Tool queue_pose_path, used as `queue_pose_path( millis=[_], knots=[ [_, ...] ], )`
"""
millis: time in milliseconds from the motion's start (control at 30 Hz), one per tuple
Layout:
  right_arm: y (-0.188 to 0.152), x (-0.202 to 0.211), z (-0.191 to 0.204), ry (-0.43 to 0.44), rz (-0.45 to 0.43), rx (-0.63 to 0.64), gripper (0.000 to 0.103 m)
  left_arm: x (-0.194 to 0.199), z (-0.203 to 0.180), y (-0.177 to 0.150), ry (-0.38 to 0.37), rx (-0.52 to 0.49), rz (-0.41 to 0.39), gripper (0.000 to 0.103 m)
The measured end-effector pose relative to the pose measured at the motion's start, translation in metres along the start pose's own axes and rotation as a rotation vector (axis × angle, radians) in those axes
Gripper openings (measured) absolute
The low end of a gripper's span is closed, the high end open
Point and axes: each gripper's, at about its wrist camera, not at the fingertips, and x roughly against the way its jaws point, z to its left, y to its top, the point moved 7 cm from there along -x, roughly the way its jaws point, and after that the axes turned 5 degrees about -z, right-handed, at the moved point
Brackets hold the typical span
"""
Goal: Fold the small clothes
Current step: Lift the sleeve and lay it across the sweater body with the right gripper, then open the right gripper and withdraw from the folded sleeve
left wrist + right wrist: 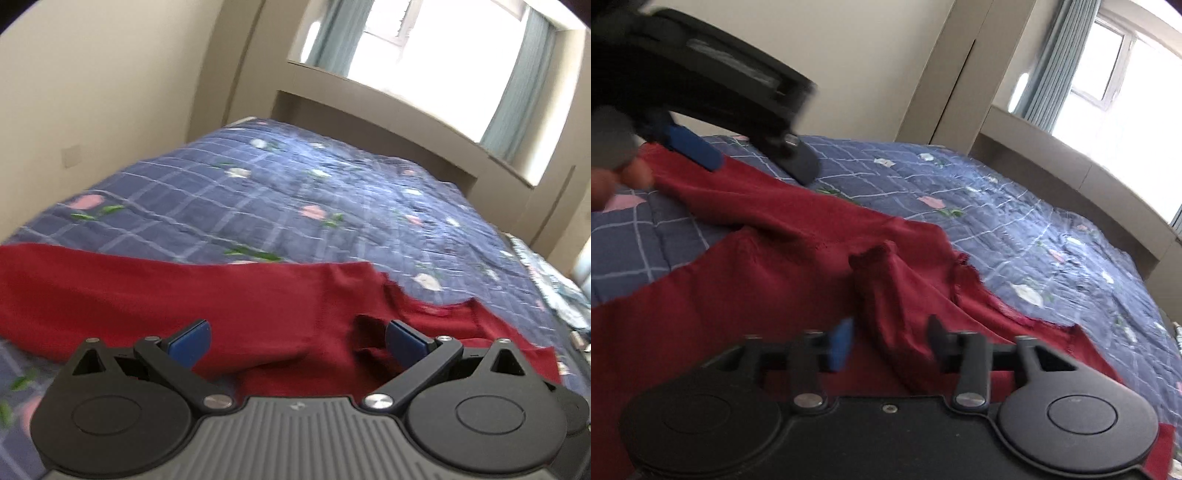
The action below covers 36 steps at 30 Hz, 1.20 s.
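Red garment on quilt, beneath spread left tongs and spread right tongs

The garment is a deep, plain red. The quilt under it is dusky blue, crossed by a pale grid and dotted with pink and white flowers on green leaves. Both grippers are black with blue pads. The wall is cream, the curtains grey-blue.
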Motion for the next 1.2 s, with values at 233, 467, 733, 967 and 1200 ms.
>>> queue_pose_path(
  millis=[233,467,733,967,1200],
  knots=[
    [-0.041,0.061,-0.059,-0.201,0.021,-0.036,0.091,-0.038,-0.046,-0.013,-0.034,-0.058,-0.008,0.103],
    [-0.112,0.106,-0.116,-0.519,0.194,-0.017,0.101,-0.063,-0.054,-0.039,0.206,-0.213,-0.055,0.103],
    [-0.134,0.101,-0.152,-0.741,0.172,-0.058,0.102,-0.068,-0.042,-0.054,0.254,-0.209,-0.064,0.103],
    [-0.135,0.113,-0.188,-0.931,0.100,-0.128,0.102,-0.070,-0.043,-0.055,0.260,-0.221,-0.064,0.103],
    [-0.162,0.127,-0.209,-1.021,0.212,-0.280,0.096,-0.070,-0.043,-0.055,0.263,-0.227,-0.064,0.103]
  ],
)
